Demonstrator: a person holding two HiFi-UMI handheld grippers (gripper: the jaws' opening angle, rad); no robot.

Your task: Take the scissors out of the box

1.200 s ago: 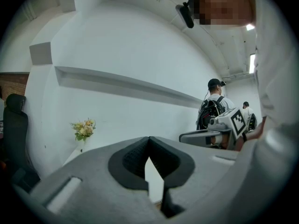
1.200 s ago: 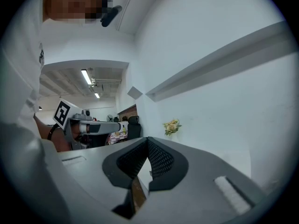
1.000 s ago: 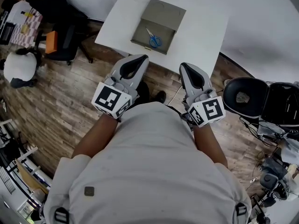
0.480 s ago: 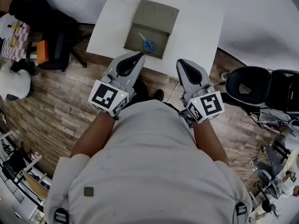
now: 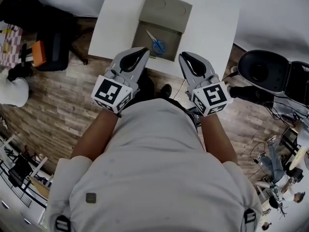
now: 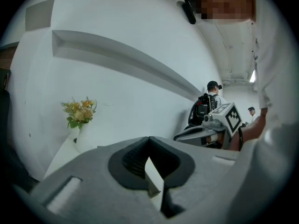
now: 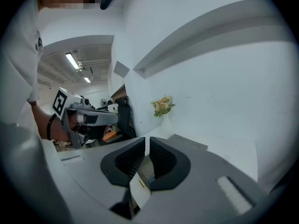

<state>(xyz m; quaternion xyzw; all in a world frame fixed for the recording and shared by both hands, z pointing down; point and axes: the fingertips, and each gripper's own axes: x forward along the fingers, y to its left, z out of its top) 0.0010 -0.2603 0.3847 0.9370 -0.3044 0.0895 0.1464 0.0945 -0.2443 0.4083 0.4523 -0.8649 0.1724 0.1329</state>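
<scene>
An open grey-olive box [image 5: 164, 13] lies on the white table [image 5: 212, 28], lid flipped back. Blue-handled scissors [image 5: 157, 43] rest in its tray, near the front wall. My left gripper [image 5: 145, 50] hangs over the table's near edge, just left of the box's front; its tips meet, so it is shut and empty [image 6: 149, 141]. My right gripper [image 5: 182, 55] is at the box's front right corner. Its jaws have just been opening and stand a narrow slit apart, with nothing between them [image 7: 147, 141]. The box lid [image 7: 187, 143] shows just beyond them.
A vase of flowers [image 6: 80, 113] stands at the table's far end. A black office chair [image 5: 263, 71] is to the right of the table. A dark chair with bags [image 5: 48, 33] is to its left, on the wooden floor. People stand far off [image 6: 205, 108].
Both grippers have moved forward and down, from in front of the table to its near edge beside the box. The scissors have not moved in the box.
</scene>
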